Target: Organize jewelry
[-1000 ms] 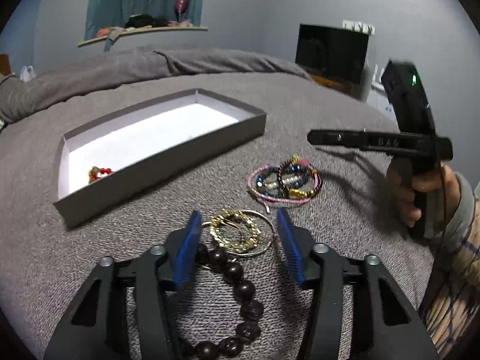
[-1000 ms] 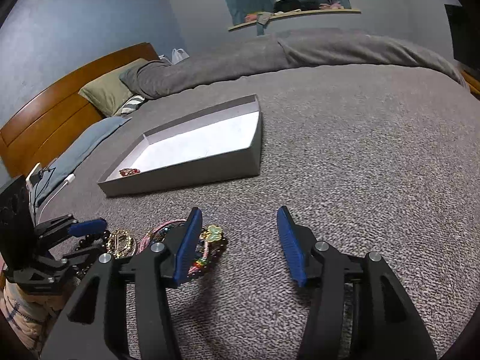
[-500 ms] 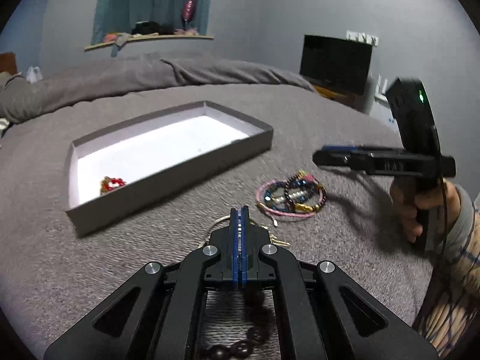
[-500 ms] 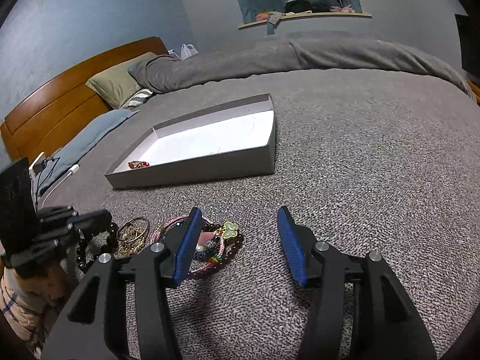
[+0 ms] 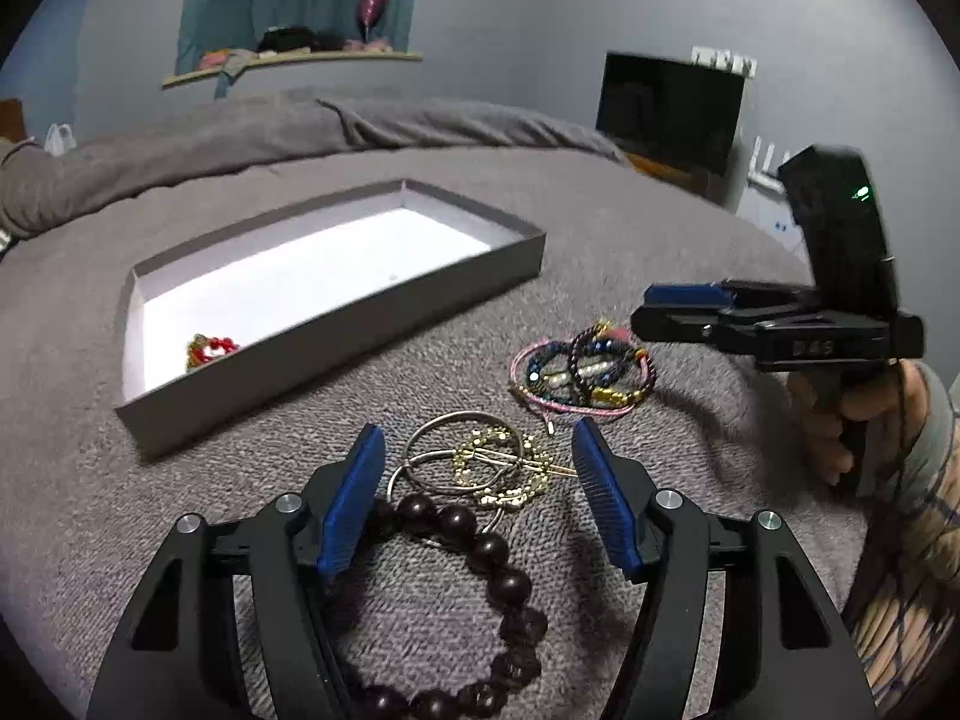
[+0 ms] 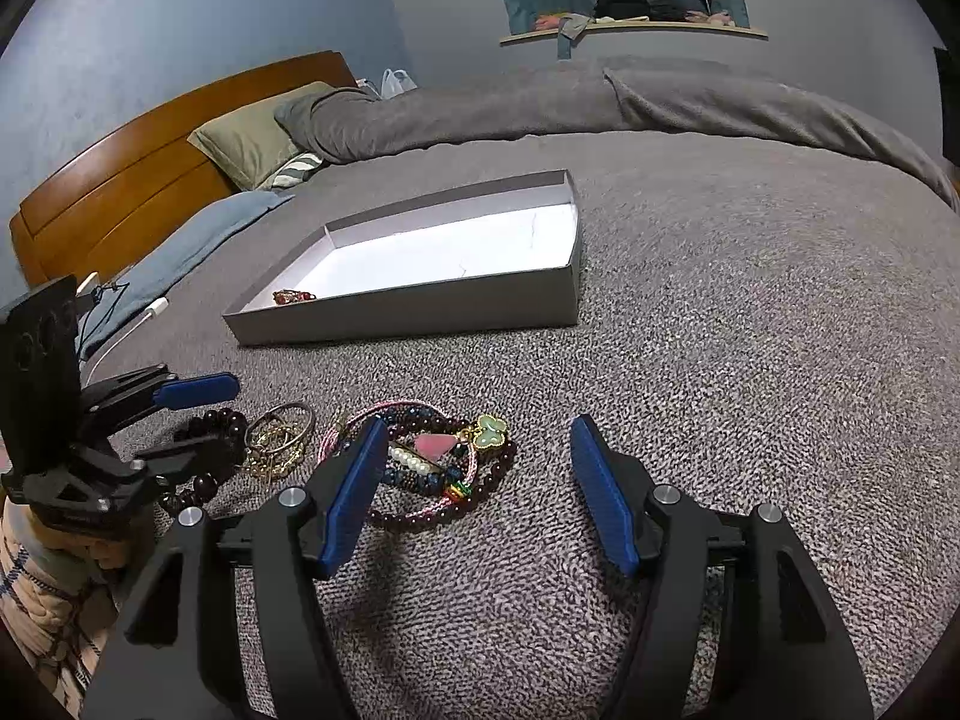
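Note:
A grey shallow box [image 5: 336, 336] with a white floor lies on the grey bedspread and holds one red and gold piece [image 5: 210, 349]. My left gripper [image 5: 477, 495] is open just above a gold filigree piece [image 5: 501, 468], silver rings [image 5: 447, 450] and a dark wooden bead bracelet [image 5: 480, 588]. A pile of pink and beaded bracelets [image 5: 579, 372] lies further right. My right gripper [image 6: 474, 492] is open, low over the bedspread, with that pile [image 6: 426, 462] beside its left finger. The box also shows in the right wrist view [image 6: 420, 312].
A folded grey duvet [image 6: 540, 102] lies across the far side of the bed. Pillows [image 6: 252, 138] and a wooden headboard [image 6: 120, 180] stand at the left. A white cable [image 6: 126, 336] lies near the bed's left edge. A dark screen [image 5: 672, 108] stands beyond the bed.
My left gripper was open, shut half a second ago over the gold piece and rings, and is open again with nothing in it. My right gripper has moved closer to the bracelet pile.

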